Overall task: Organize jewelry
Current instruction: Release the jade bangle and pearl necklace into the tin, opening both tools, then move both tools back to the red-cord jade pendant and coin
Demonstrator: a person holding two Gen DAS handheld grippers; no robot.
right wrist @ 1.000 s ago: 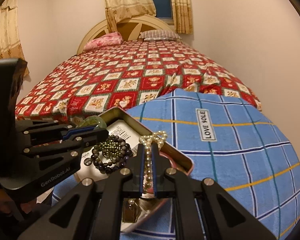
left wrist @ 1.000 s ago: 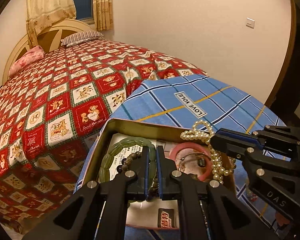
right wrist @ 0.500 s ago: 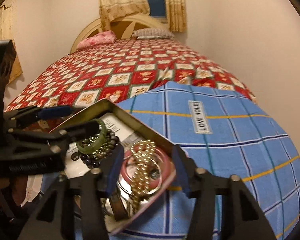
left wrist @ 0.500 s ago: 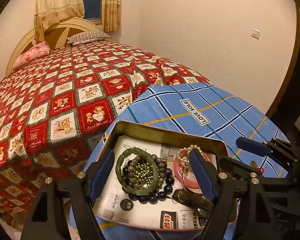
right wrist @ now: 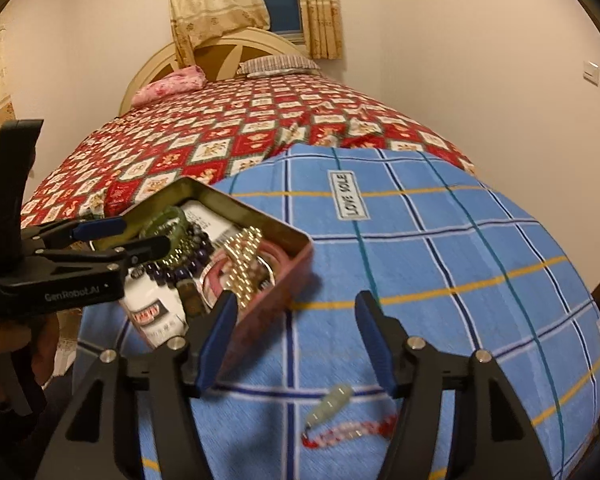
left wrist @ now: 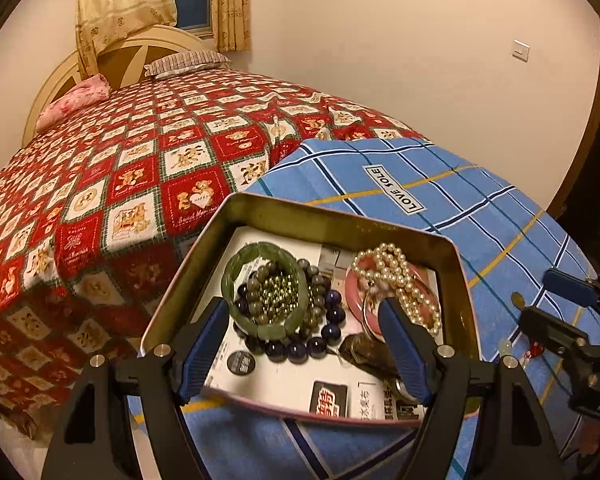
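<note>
An open metal tin (left wrist: 324,216) (right wrist: 296,256) sits on the blue plaid cloth (left wrist: 460,184). Inside lie a green jade bracelet (left wrist: 236,276), dark bead bracelets (left wrist: 300,346), a pearl strand (left wrist: 404,280) (right wrist: 244,264) and a pink bangle (left wrist: 354,298). My left gripper (left wrist: 304,316) is open and empty, its fingers over the tin's near side. My right gripper (right wrist: 296,308) is open and empty, right of the tin, above the cloth. A pale green pendant on a red and pink cord (right wrist: 332,400) lies on the cloth between the right fingers.
A bed with a red patterned quilt (left wrist: 140,168) stands behind the cloth-covered surface. A wall runs along the right with a switch (left wrist: 520,50). A small gold item (left wrist: 518,300) lies on the cloth right of the tin.
Both grippers opened, letting go the green bracelet and the pearl strand, which now lie in the tin. Both grippers pulled back; the right one moved right, off the tin.
</note>
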